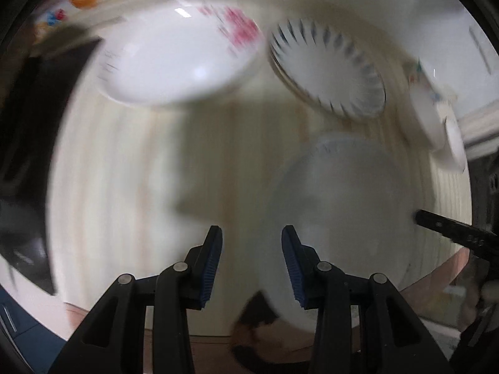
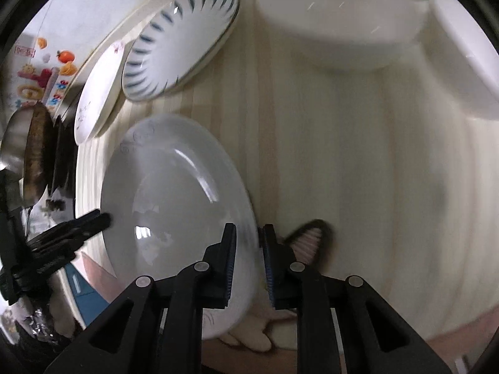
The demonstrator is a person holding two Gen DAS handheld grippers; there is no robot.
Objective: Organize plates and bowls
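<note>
left wrist view: the left gripper (image 1: 252, 249) is spread, with nothing between its blue pads (image 1: 213, 261); it hangs over the pale striped table (image 1: 124, 187). a plain white plate (image 1: 340, 218) lies near right, partly behind the right pad. far left sits a pink-patterned plate (image 1: 177, 53), and just right of it a blue-dash plate (image 1: 327, 71). white bowls (image 1: 436, 118) stand at the far right edge. the tip of the right gripper (image 1: 449, 233) enters from the right. the whole view is motion-blurred.

right wrist view: the right gripper (image 2: 260, 265) is pinching the near rim of the plain white plate (image 2: 174, 205), which is tilted. the left gripper (image 2: 78, 227) shows at left, beside the plate's left rim. the blue-dash plate (image 2: 184, 43) lies far left, the pink-patterned plate (image 2: 96, 87) just left of it. a white bowl (image 2: 340, 15) sits far right. a metal pan (image 2: 28, 149) stands at the left edge.
</note>
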